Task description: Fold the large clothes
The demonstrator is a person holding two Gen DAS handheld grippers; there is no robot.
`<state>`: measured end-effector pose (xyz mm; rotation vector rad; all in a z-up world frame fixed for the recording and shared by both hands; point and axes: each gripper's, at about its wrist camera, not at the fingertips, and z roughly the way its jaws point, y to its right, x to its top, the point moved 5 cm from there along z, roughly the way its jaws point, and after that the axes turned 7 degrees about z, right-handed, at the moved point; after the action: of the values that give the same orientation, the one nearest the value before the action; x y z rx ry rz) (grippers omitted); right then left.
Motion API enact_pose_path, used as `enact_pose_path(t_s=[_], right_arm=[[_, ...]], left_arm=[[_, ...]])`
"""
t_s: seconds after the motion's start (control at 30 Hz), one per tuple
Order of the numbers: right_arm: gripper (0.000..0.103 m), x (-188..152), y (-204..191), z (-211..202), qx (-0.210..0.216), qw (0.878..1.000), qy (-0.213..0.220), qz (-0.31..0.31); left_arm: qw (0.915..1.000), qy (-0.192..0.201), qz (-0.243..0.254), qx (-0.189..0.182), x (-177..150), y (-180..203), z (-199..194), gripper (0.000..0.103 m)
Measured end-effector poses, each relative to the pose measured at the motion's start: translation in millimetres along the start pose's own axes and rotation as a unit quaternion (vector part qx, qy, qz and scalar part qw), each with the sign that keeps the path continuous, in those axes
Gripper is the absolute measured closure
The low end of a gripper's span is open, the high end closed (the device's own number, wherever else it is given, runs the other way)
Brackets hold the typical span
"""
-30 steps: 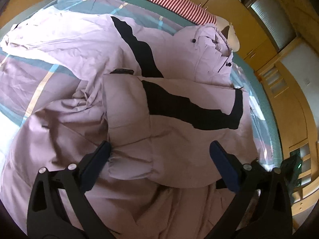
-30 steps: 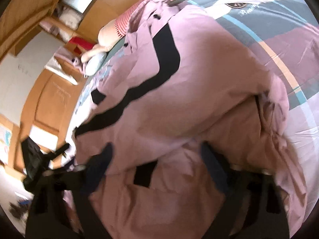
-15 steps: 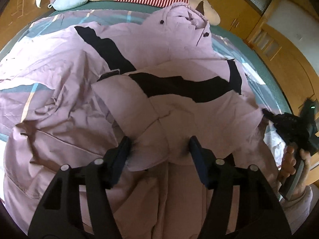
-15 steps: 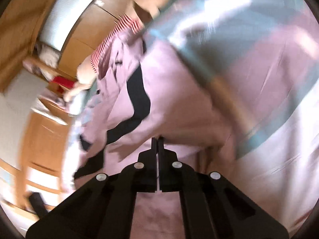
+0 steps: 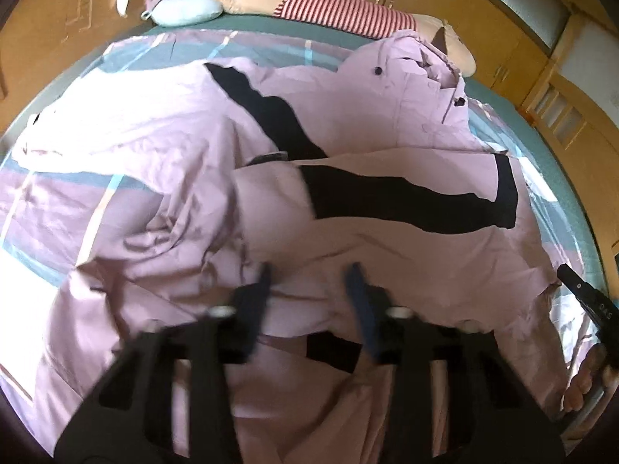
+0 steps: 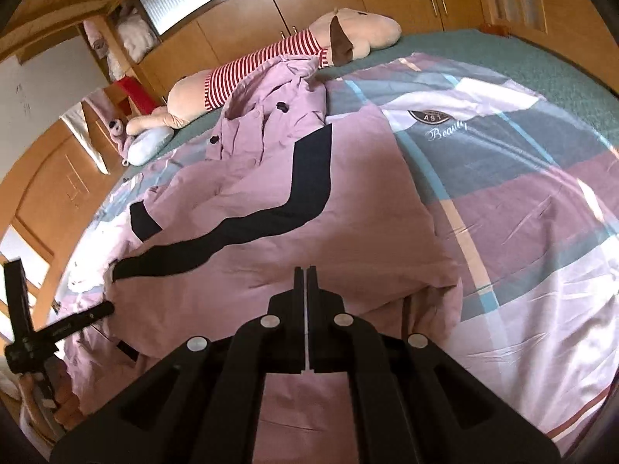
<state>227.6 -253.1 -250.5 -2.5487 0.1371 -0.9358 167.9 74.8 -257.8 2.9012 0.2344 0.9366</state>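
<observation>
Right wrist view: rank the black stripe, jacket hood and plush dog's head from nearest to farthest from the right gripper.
1. Black stripe, just ahead, left of the right gripper.
2. Jacket hood, farther up the bed.
3. Plush dog's head, farthest, by the wardrobe.

Lilac jacket (image 5: 185,147), black stripe (image 5: 406,201)

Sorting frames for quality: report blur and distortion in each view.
Left wrist view: left gripper smeared by motion blur, pink jacket fairly sharp, strong fisheye curvature. Right wrist view: right gripper and jacket crisp, bright patches on the bedsheet, wardrobe lines bowed.

Pink jacket (image 5: 348,147) (black-striped) rumpled on bed
</observation>
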Motion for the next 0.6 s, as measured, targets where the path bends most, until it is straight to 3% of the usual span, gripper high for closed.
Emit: enact_pose_path(t_s=[0.03,0.1,0.17,0.23,0.3,0.33,0.37,0.47,0.53,0.6], right_arm=[[0.102,-0.6,-0.2,3.2,-0.002,1.000,-0.005,0.002],[0.102,-4.3,3.4,9.5,0.001,1.000,-0.021,0.013],[0.102,-6.3,5.8,12.1,-0.001,0.999,-0.029,0.016],[0.090,-6.3,5.6,10.8,0.000,0.999,-0.029,0.017],[0.068,-3.8,5.5,6.4,0.005,1.000,-0.022,0.021],[0.046,-1.6,6.6,2.6,0.001,1.000,-0.009,0.024],[0.039,0.5,7.1,-1.1,0.000,1.000,0.004,0.025],[0.038,2.5,8.4,-1.6,-0.001,1.000,0.004,0.028],[0.038,1.2,10.0,0.7,-0.001,0.999,0.000,0.034],[0.038,-0.3,10.0,3.3,-0.004,0.999,-0.005,0.032]], left_arm=[[1.0000,-0.004,0.006,-0.005,2.4,5.6,3.2,0.095],[0.9996,0.006,0.016,0.021,5.1,11.0,2.4,0.101],[0.9948,0.033,0.047,0.084,9.6,19.2,-2.1,0.103],[0.9894,0.045,0.052,0.128,12.3,20.1,-6.5,0.103],[0.9933,0.027,0.030,0.108,13.2,15.1,-3.7,0.103],[0.9957,0.009,0.016,0.091,11.7,11.0,0.6,0.103],[0.9968,-0.005,0.008,0.080,9.7,8.0,3.4,0.103],[0.9978,-0.016,-0.003,0.065,4.9,2.5,3.1,0.098],[0.9973,-0.014,0.003,0.071,4.9,1.9,0.6,0.091],[0.9972,-0.011,0.008,0.074,4.9,3.1,-0.8,0.091]])
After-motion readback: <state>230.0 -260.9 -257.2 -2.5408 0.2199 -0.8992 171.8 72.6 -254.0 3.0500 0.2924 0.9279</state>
